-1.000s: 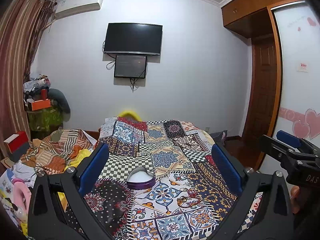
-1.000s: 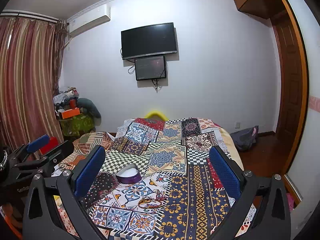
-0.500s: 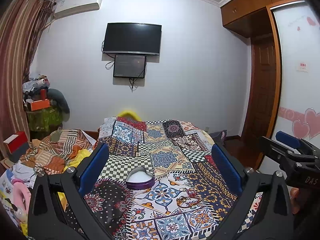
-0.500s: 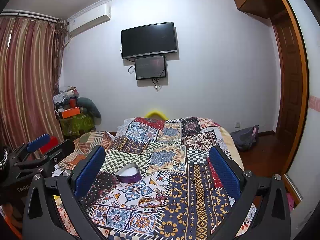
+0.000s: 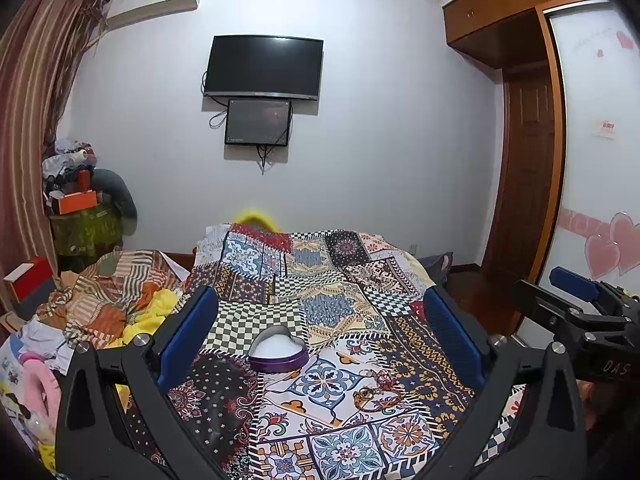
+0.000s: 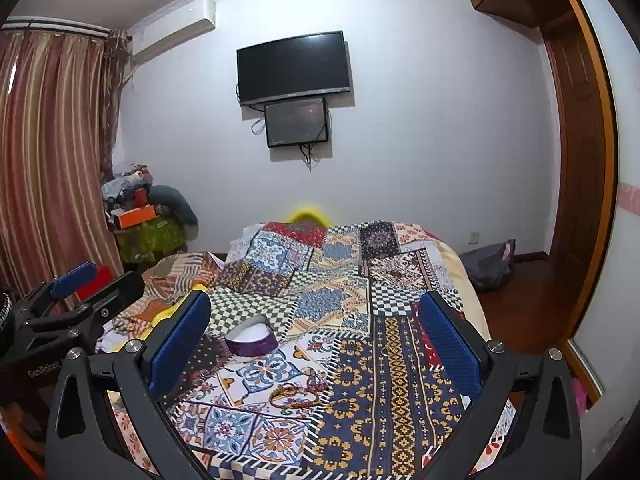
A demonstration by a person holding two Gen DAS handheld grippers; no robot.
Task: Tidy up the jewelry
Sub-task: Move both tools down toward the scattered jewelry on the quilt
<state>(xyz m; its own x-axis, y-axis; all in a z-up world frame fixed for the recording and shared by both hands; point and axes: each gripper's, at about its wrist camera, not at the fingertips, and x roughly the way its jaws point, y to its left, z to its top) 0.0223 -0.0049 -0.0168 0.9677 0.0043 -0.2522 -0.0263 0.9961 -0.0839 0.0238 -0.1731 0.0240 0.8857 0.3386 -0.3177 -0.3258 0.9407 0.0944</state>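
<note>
pre-grasp; left gripper and right gripper both spread wide, holding nothing, above the bed; bracelets lie loose just in front of the heart box; next: right gripper descends and pinches one bracelet.

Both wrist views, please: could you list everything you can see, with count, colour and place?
Box: one, purple heart, white inside, mid-bed.
Jewelry: small red-gold heap, number unclear, nearer than the box, outside it.
Bedspread: one, multicolour patchwork, on bed.
Screens: two, black, on far wall, smaller below.
Air conditioner: one, white, high on wall.
Curtain: red-striped, left.
Wardrobe: brown, right.
Clutter pile: mixed, left corner.
Left gripper: black, blue pads, open, empty.
Right gripper: same, open, empty.
</note>
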